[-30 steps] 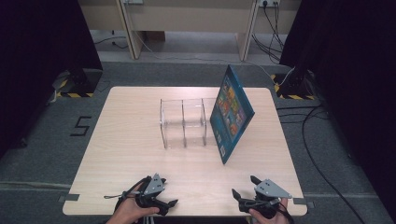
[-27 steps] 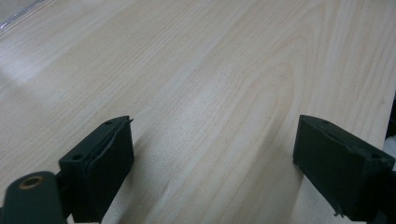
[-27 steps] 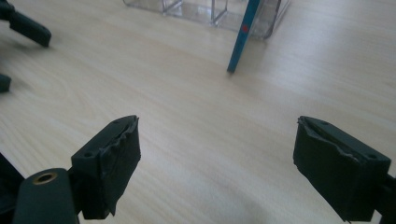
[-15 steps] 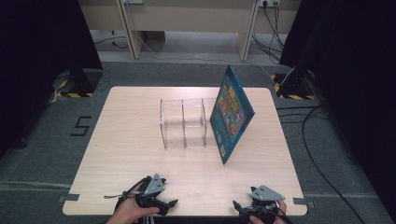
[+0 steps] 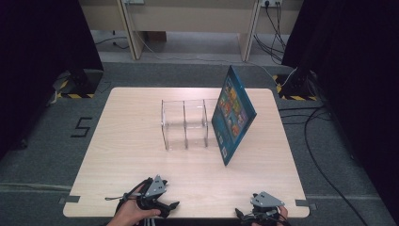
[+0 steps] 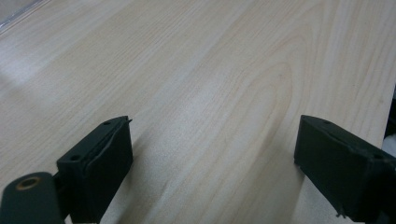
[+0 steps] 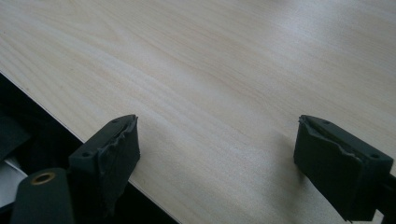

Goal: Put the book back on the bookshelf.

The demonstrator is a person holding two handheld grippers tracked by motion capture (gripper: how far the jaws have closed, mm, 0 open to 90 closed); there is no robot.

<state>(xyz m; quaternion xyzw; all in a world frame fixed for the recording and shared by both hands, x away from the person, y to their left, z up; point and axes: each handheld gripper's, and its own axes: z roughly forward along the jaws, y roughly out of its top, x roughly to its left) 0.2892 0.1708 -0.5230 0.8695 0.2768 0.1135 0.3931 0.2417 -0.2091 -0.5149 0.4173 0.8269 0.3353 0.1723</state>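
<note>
A light wooden bench [image 5: 141, 141] with rounded corners stands on a grey floor. Near its middle stands a clear acrylic rack [image 5: 184, 123] with upright dividers, and its slots hold nothing. Just to the right of the rack, a thin blue book with a colourful picture cover [image 5: 233, 115] stands on its lower edge. It is tilted, and its top leans toward the rack side; I cannot tell if it touches the rack.

At the near edge of the bench, two hands hold the tools. The left gripper [image 5: 160, 203] is in the person's left hand [image 5: 129, 214] and lies low over the bench, well apart from the rack. In the left gripper view, its two black jaws stand wide apart with only bare wood [image 6: 210, 93] between them, and a clear edge of the rack [image 6: 14, 11] shows in the top corner.

The right gripper [image 5: 261, 212] is at the near right edge of the bench. In the right gripper view its jaws are also wide apart and hold nothing; under them the bench edge [image 7: 70, 126] runs diagonally, with dark floor beyond it.
</note>
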